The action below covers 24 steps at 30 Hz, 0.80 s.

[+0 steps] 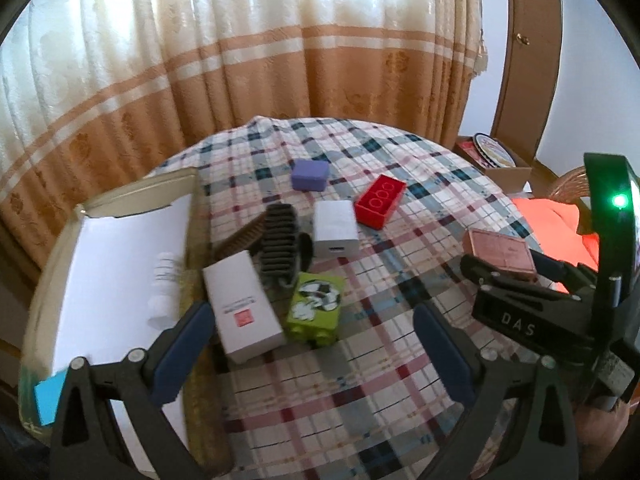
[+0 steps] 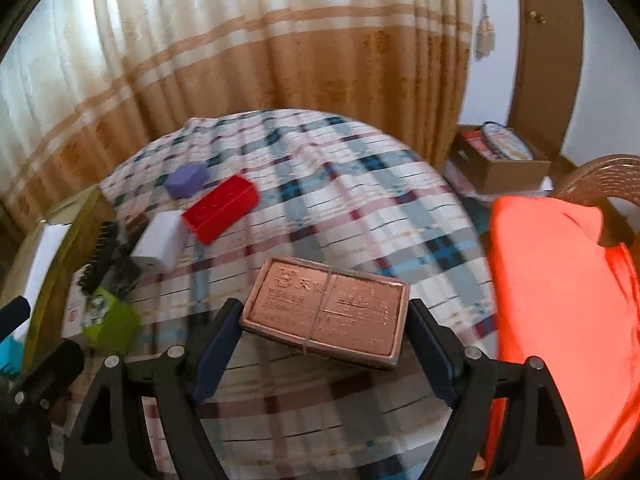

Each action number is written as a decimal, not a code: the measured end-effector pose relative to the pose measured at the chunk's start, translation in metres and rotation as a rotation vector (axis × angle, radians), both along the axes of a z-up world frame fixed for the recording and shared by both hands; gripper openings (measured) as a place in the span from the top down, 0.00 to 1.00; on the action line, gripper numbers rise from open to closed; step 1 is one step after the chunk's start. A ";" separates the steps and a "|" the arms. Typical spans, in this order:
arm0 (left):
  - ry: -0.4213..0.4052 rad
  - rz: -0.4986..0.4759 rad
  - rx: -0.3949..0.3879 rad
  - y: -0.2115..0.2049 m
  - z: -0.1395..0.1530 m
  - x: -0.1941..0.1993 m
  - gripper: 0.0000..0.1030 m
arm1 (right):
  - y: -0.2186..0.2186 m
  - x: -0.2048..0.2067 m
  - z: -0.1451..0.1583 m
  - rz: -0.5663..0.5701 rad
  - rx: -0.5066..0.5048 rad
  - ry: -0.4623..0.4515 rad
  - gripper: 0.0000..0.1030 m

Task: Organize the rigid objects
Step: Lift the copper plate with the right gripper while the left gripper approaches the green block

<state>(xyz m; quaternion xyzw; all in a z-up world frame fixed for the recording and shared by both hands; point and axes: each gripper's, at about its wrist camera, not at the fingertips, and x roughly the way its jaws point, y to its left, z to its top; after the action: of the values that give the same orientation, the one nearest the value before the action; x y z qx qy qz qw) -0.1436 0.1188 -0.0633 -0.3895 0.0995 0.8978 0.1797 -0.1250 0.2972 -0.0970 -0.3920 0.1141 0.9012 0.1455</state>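
One white bottle (image 1: 162,292) in open box (image 1: 120,216), L side.

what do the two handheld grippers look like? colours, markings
Both match: black plastic linkage frames with silver pivot bolts, and dark blue pads lining the two fingers. The left gripper and the right gripper show this up close. The left wrist view also shows the right unit's body: white "DAS" lettering and a lit green LED.

A plaid tablecloth (image 1: 360,360) covers the tabletop. Behind it hangs a cream and tan curtain (image 1: 260,60) with a tassel (image 2: 485,38) at its edge. To the right stand a wooden door (image 2: 548,60), a cardboard box (image 2: 504,170), a wicker chair (image 2: 600,178) and an orange cloth (image 2: 560,300).
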 end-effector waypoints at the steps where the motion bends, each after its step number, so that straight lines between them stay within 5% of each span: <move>1: -0.009 -0.005 0.001 0.003 -0.002 -0.002 0.08 | 0.003 0.000 0.000 -0.007 -0.004 0.002 0.19; 6: -0.036 -0.030 -0.003 0.019 -0.011 -0.009 0.12 | 0.009 -0.001 -0.002 -0.029 -0.018 0.003 0.19; 11: -0.057 -0.031 -0.005 0.026 -0.021 -0.017 0.31 | 0.009 0.001 -0.002 -0.021 -0.024 0.013 0.19; 16: -0.032 -0.054 0.011 0.031 -0.021 -0.014 0.32 | 0.009 0.001 -0.003 -0.018 -0.022 0.013 0.19; 24: -0.050 -0.126 0.145 0.024 -0.018 -0.005 0.32 | 0.008 0.002 -0.002 -0.018 -0.033 0.024 0.19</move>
<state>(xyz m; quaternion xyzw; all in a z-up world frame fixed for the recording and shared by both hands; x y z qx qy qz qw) -0.1488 0.1430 -0.0817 -0.3908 0.0540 0.8795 0.2660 -0.1227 0.3050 -0.0990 -0.3825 0.1344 0.9024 0.1457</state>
